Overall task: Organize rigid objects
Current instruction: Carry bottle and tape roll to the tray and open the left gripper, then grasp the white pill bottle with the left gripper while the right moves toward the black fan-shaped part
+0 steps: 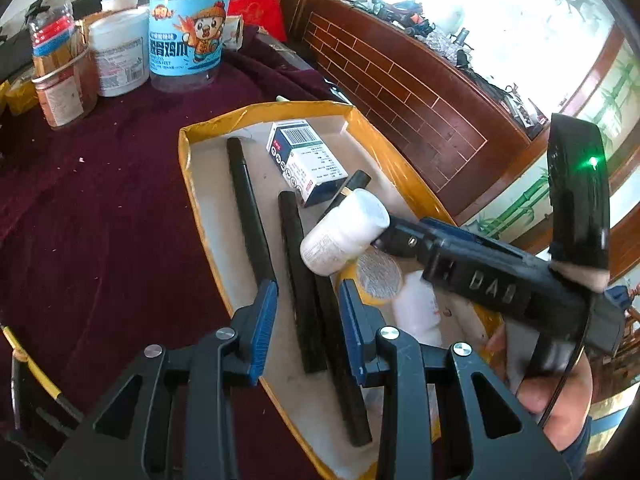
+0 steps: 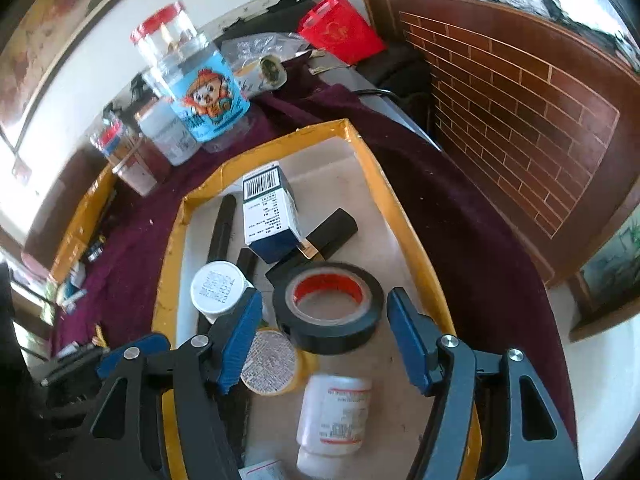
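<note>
A shallow yellow-rimmed tray (image 2: 400,208) sits on the table's maroon cloth (image 1: 100,220). The right tool (image 2: 325,295) hangs over it with its pads wide apart, and the black tape roll (image 2: 320,332) lies flat between them – neither pad presses on it. A white pill bottle (image 2: 218,292) stands just beside that tool's left pad, and a second white bottle (image 2: 332,408) lies on its side nearer the camera, next to a round yellow tin (image 2: 272,364). A blue-and-white barcoded carton (image 2: 268,212) rests further back. The left tool (image 1: 308,285) is only narrowly parted above two black rods (image 1: 296,248), clamping nothing – a longer rod (image 1: 248,192) lies alongside. A cartoon-labelled jar (image 1: 188,36) stands beyond the tray.
</note>
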`<state>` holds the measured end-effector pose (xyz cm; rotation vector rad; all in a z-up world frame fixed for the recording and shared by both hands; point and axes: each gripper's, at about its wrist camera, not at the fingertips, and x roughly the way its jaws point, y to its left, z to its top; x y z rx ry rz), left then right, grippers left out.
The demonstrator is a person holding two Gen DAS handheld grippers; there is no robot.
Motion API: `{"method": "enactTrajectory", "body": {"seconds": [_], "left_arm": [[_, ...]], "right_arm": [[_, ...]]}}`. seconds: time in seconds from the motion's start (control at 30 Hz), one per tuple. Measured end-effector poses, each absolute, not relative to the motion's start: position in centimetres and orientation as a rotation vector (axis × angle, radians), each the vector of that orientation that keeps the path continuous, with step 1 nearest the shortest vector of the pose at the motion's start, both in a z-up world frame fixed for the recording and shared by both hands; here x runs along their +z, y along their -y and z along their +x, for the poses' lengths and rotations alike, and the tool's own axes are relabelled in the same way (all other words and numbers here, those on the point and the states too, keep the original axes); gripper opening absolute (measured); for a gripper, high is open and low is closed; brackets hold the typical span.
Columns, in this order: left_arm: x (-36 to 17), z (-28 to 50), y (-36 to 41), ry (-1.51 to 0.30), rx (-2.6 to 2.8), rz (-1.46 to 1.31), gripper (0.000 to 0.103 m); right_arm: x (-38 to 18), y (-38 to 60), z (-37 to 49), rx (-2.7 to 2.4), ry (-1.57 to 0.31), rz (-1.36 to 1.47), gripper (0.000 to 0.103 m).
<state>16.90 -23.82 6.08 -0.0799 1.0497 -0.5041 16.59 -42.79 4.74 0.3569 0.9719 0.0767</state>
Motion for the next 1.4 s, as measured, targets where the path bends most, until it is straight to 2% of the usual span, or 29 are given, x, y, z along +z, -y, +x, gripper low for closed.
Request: {"method": "enactTrajectory", "body": {"seconds": [0.5,0.93,1.1,1.23,1.4], "left_arm": [[9.2,10.0,19.9,-0.967,-0.569,-0.047,0.03],[9.4,5.9,8.2,-0.911,-0.451,-0.076,0.03],[10.0,6.6,1.7,-0.887,-0.267,-0.095,0.036],[9.1,8.2,-3.7,-0.913,-0.111,-0.113,0.052],[6.9,10.6,-6.3,-1.015,-0.069,-0.126,0.052]], "right_arm": [[9.8,37.6,7.2,0.19,-0.73,0.413,0.06],[5.7,25.3,5.3,0.392,-0.835,0.277,0.06],[3.2,22.5,4.8,0.438,-0.868,0.22,0.06],[1.7,22.3,4.9,0.438,-0.906,0.215,0.06],[0.8,23.9,5.4,0.49,-0.919,0.346,0.06]]}}
